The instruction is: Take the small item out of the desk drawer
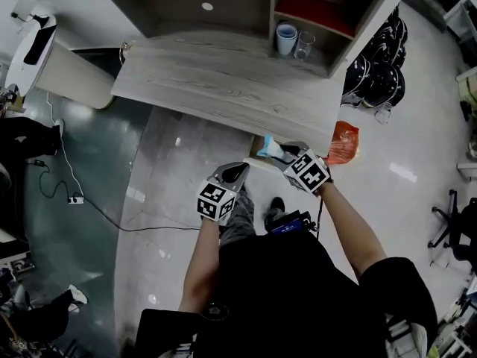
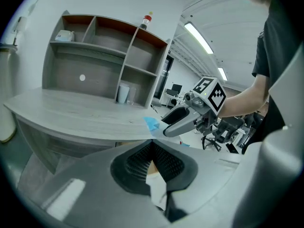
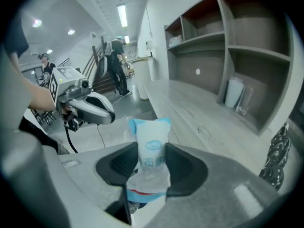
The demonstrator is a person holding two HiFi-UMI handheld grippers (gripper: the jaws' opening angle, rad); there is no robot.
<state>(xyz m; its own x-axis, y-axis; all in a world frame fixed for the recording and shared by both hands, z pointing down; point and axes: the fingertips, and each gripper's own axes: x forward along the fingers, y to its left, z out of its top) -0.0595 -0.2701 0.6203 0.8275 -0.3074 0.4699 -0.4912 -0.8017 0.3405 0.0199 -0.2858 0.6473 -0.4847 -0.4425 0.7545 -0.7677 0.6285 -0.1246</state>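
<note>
**Packet in the right claw, counter dead ahead**

The small item, a white and blue packet (image 3: 151, 129), is clamped in the right claw (image 3: 152, 150). The pads press on its lower half and the top sticks out past the tips. Its long axis runs along the jaws, toward twelve o'clock from the claw, and it looks soft, pinched at the waist.

The left claw (image 2: 152, 146) is closed tip to tip with nothing in it. It hangs at about nine o'clock of the right one, close by but apart. So the right hand has the item, and the left looks free to deal with the drawer.

Seen from over the person's head, the packet sits just short of the near edge of the counter (image 1: 216, 80). A pale edge under that lip may be the drawer (image 1: 258, 152), though I cannot tell for sure. To my eye the item is already out. The grey wood top at twelve o'clock is bare and would take it easily.

Further back a shelf unit (image 1: 223, 10) holds a white cup (image 1: 286, 39) and a glass (image 1: 304, 45) at one o'clock. An orange bag (image 1: 343, 143) lies on the glossy floor (image 1: 149, 170) at three o'clock of the right claw. Other people stand far off in the room.
</note>
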